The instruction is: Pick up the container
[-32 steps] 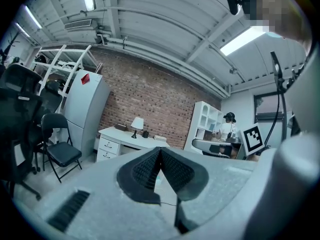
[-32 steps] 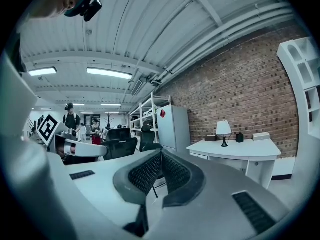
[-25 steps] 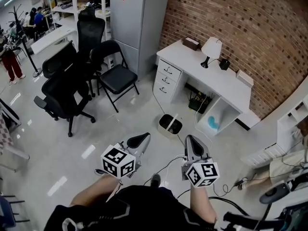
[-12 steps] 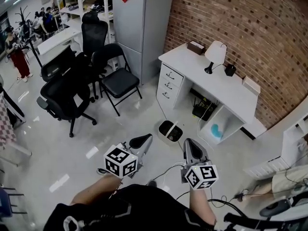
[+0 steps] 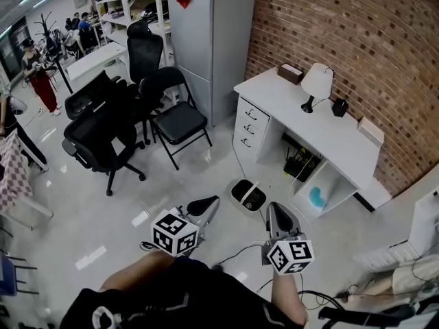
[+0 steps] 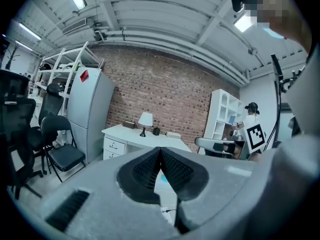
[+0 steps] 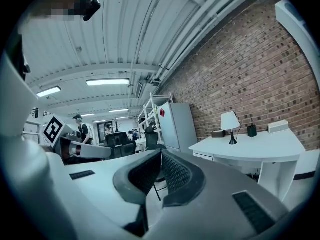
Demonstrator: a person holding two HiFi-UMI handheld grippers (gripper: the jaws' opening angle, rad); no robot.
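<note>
Closest to me, low in the head view, my two forearms reach forward, each carrying a marker cube. My left hand-held gripper (image 5: 211, 201) points ahead and slightly right over the pale floor (image 5: 137, 190). Its ribbed pads are pressed together with nothing between them, as its own view shows. My right hand-held gripper (image 5: 276, 210) is level with it, well apart from it, and is likewise fully closed and empty. A thin white cable (image 5: 240, 252) trails across the floor between them. Just beyond the tips, and between their lines, sits the container (image 5: 248, 196). It is a small dark bin with a light rim and a pale bar across its top, standing on the floor and touched by neither hand-held gripper. Right behind it is the white surface (image 5: 343, 139), with drawers at its near-left end and an open cubby holding something blue (image 5: 315, 197). On top stand a white-shaded lamp (image 5: 317, 84), a small dark cup (image 5: 339, 107), a brown box (image 5: 291, 72) and a white box (image 5: 370, 130). To the left, a black folding chair (image 5: 177, 118) and black office chairs (image 5: 103, 132) are grouped together. Behind them rises a tall grey cabinet (image 5: 209, 40) against the brick wall (image 5: 370, 33). Farthest off, at upper left, are shelves and a few people among desks.
</note>
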